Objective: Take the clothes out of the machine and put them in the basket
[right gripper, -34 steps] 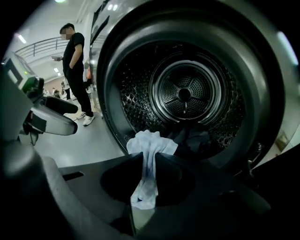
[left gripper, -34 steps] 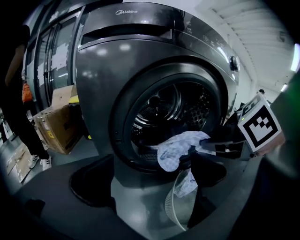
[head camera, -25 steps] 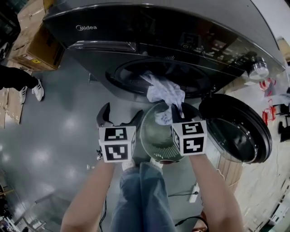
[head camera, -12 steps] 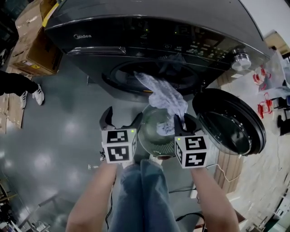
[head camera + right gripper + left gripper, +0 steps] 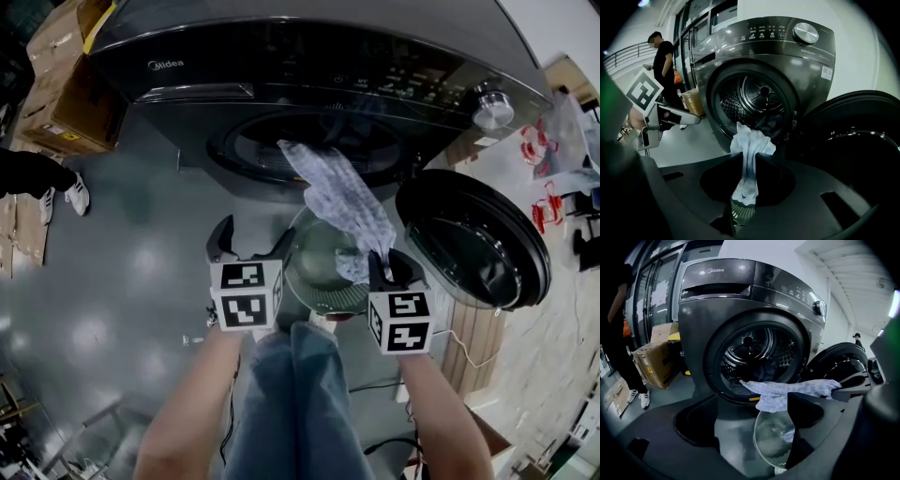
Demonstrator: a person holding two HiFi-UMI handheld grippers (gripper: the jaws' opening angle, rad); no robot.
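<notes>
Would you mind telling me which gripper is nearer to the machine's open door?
Right. The right gripper, shut on the cloth, is just beside the door; the left gripper is across the basket, farther away.

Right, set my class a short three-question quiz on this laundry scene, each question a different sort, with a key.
1. Which gripper is shut on the pale blue garment? A: left gripper. B: right gripper.
2. True or false: the washing machine door stands open.
3. Fill in: below the garment, between the two grippers, stands a mesh ____.
Key: 1 B; 2 true; 3 basket.
</notes>
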